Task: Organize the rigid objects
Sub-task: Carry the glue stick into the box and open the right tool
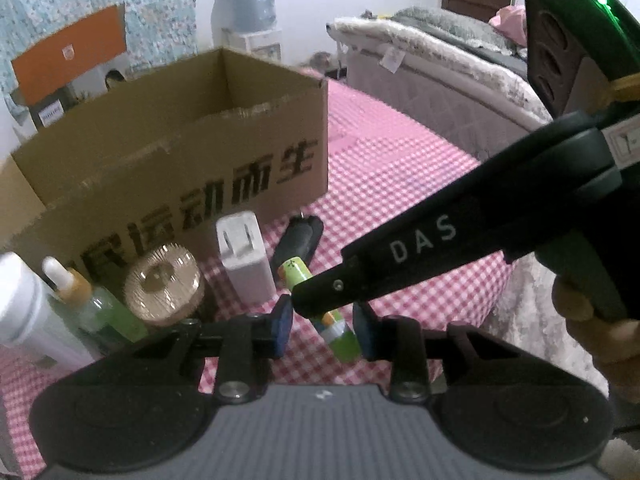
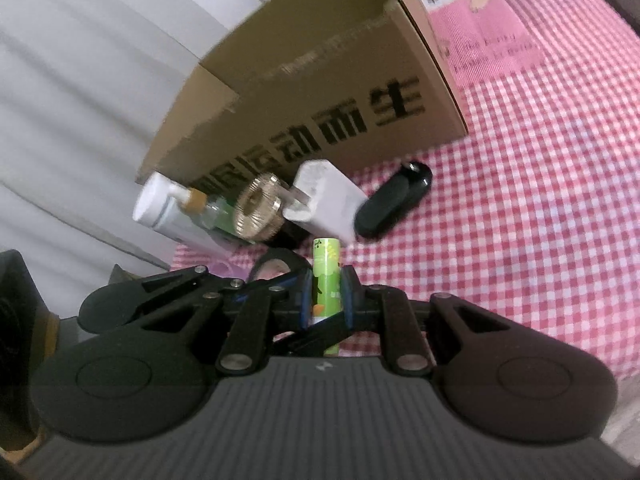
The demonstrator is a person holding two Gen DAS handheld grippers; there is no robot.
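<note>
A green lip-balm tube (image 1: 338, 334) hangs slanted above the pink checked cloth (image 1: 400, 200), held by both grippers. My right gripper (image 1: 310, 300) reaches in from the right, shut on the tube's upper half; in its own view the right gripper (image 2: 326, 278) has both blue pads pressed on the tube (image 2: 326, 264). My left gripper (image 1: 324, 312) is shut on the lower half: the tube's bottom end rests on the right pad, and the top part nears the left pad tip behind the other gripper's finger. The left gripper's black fingers (image 2: 280, 260) cross under the tube.
An open cardboard box (image 1: 160, 160) stands behind. In front of it sit a white bottle (image 1: 24, 304), a green dropper bottle (image 1: 96, 308), a gold-lidded jar (image 1: 162, 284), a white charger (image 1: 244, 264) and a black oval object (image 1: 300, 240). A bed (image 1: 440, 64) lies to the right.
</note>
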